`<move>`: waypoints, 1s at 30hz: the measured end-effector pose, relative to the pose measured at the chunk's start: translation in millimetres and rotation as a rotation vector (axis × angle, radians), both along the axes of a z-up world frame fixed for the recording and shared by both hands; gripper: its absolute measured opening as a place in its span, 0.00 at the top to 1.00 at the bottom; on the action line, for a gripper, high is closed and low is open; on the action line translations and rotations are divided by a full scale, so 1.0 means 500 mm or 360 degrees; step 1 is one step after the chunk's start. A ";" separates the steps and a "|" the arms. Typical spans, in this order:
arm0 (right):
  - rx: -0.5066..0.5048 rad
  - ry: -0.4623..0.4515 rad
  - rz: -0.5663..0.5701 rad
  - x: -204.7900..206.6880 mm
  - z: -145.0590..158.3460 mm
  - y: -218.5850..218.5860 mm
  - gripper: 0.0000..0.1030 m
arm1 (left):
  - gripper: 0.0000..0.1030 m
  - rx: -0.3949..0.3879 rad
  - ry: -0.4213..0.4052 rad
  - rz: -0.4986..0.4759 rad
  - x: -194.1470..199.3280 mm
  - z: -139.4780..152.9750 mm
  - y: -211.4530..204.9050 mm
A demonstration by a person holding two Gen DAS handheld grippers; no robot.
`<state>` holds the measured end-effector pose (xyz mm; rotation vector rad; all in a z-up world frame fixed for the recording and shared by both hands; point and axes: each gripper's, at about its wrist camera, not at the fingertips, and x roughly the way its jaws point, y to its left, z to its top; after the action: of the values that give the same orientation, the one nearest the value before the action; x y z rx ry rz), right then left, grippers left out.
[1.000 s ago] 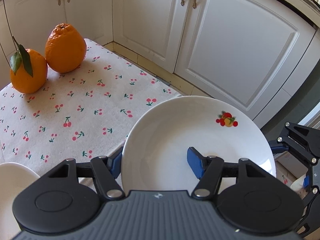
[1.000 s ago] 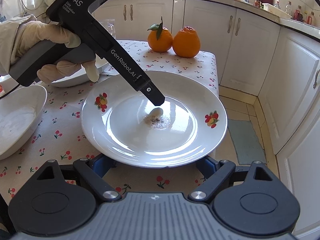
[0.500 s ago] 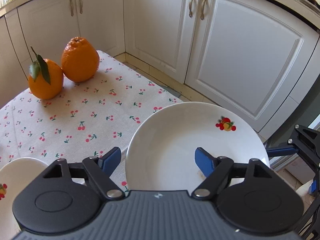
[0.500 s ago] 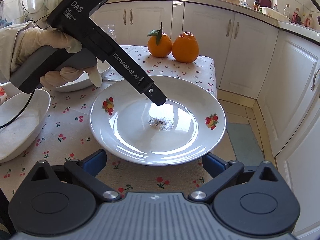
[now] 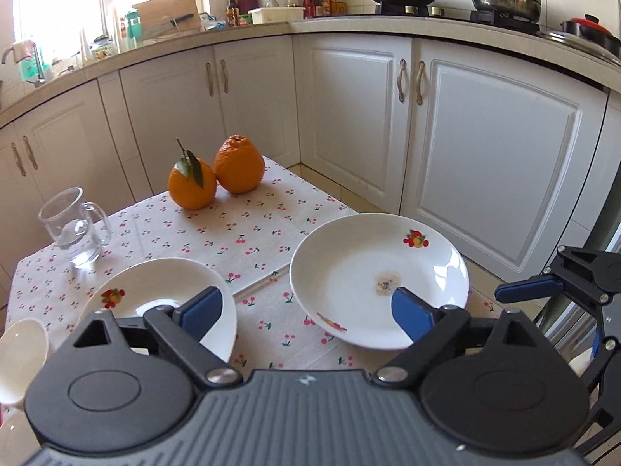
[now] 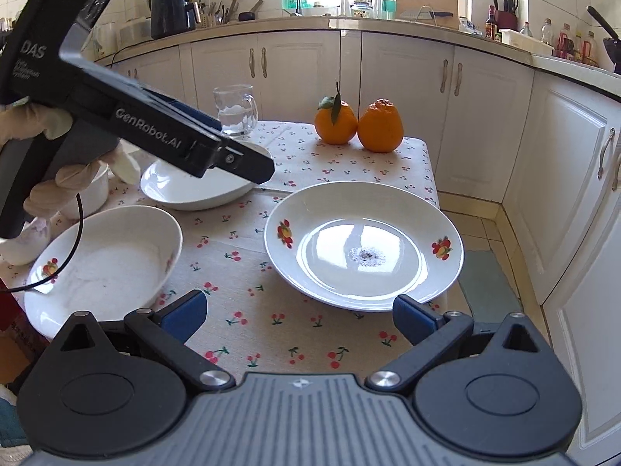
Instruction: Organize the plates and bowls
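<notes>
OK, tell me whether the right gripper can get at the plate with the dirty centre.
Probably yes: the right gripper stands open just short of the plate, with only tablecloth between them.

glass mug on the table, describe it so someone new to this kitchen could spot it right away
On the cherry-print tablecloth, look to the far edge, by the white cabinets. Left of the two oranges stands the clear glass mug with a handle, the only see-through thing among white dishes.

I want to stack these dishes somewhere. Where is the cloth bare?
Bare cloth lies between the oranges and the soiled plate, and along the near edge before the right gripper. The left side is crowded: bowl, second plate, mug, with the left gripper over them, jaws opening, empty.
</notes>
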<state>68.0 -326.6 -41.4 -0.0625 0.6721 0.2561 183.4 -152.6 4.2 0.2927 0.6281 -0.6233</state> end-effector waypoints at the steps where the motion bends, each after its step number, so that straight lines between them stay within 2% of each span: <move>1: 0.0009 -0.0005 -0.0004 -0.005 0.005 0.007 0.00 | 0.08 0.0003 -0.0034 0.0016 -0.021 0.004 0.013; 4: 0.0035 -0.0020 -0.0032 -0.021 0.016 0.024 0.00 | 0.08 0.0019 -0.0096 0.0063 -0.074 0.007 0.051; 9: 0.0064 -0.0026 -0.0035 -0.047 0.024 0.047 0.00 | 0.07 -0.0008 -0.0100 0.0107 -0.150 -0.001 0.117; 14: 0.0084 -0.0024 -0.0020 -0.069 0.026 0.068 0.00 | 0.07 -0.0029 -0.0004 0.0213 -0.192 -0.030 0.176; 20: 0.0085 0.0008 0.0026 -0.077 0.018 0.091 0.00 | 0.07 0.0012 0.0024 0.0306 -0.239 -0.056 0.243; 28: 0.0096 0.0040 0.0102 -0.075 0.017 0.126 0.00 | 0.07 0.0053 0.0045 0.0289 -0.281 -0.070 0.289; 30: 0.0086 0.0038 0.0123 -0.073 0.022 0.134 0.00 | 0.07 0.0096 0.0031 0.0265 -0.283 -0.064 0.297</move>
<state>31.4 -259.3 -30.1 -0.0339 0.6867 0.3496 41.9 -4.0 -27.9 0.2877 0.6831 -0.4485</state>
